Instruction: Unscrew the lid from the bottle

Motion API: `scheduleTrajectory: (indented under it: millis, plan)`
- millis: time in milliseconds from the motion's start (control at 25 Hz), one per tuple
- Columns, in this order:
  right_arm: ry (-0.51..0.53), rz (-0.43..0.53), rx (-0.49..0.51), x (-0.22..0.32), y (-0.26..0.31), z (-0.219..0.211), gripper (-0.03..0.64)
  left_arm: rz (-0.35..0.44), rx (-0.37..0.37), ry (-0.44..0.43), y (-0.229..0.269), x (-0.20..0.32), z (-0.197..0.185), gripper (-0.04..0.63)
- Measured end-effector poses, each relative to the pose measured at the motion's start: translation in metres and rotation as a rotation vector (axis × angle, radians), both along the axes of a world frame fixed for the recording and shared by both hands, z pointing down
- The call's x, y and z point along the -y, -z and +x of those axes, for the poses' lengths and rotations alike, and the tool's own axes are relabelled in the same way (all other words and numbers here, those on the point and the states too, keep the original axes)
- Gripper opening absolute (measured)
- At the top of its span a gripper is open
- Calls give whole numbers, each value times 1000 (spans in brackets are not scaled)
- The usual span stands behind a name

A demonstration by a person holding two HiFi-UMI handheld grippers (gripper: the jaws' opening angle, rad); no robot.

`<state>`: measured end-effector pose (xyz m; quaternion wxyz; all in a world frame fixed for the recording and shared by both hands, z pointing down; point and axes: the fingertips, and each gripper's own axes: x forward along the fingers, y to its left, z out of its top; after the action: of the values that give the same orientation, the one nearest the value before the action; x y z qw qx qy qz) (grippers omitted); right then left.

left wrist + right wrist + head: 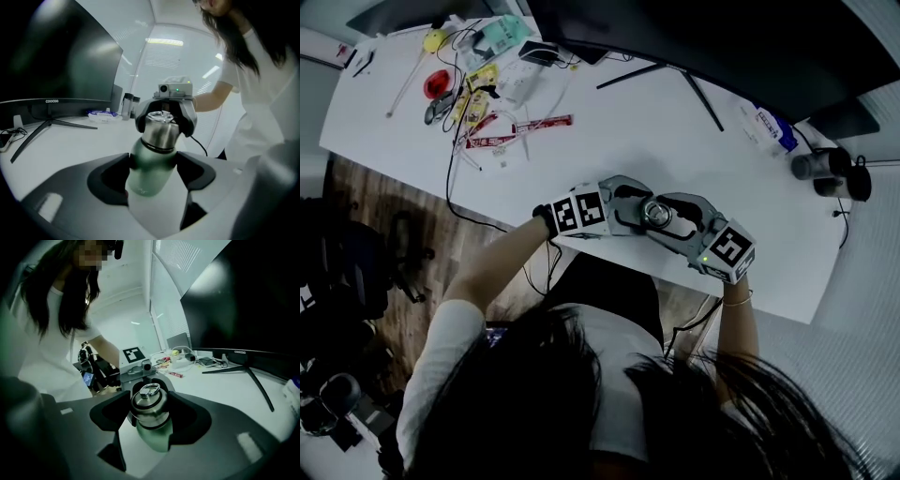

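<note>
Dark hair (pixel 581 403) fills the lower frame; just above, at centre, left gripper (pixel 634 212) clamps the tilted matte green metal bottle (pixel 149 171) by its body over the white tabletop (pixel 675 131), and right gripper (pixel 677 217) squeezes its brushed steel lid (pixel 149 404).

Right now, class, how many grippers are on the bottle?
2. The left gripper has its jaws on the body of the green bottle; the right gripper has its jaws round the steel lid. Neither is hidden.

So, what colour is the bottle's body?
The bottle is green, clearest in left gripper view.
</note>
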<state>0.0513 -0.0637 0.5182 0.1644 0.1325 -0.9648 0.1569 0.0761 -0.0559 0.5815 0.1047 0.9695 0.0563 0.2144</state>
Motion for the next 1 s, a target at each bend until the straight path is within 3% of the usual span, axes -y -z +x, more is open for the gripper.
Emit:
scheduleTrajectory:
  millis: [280, 480, 640, 1000]
  plan:
    - [273, -14, -32, -8, 0, -6, 252, 6, 28, -181, 0, -5, -1, 370]
    - [322, -20, -42, -10, 1, -6, 252, 12, 31, -218, 0, -6, 0, 368]
    - [176, -57, -47, -6, -4, 2, 253, 10, 33, -169, -1, -5, 0, 368]
    - [-409, 0, 70, 1, 11, 18, 252, 7, 13, 95, -2, -2, 4, 368]
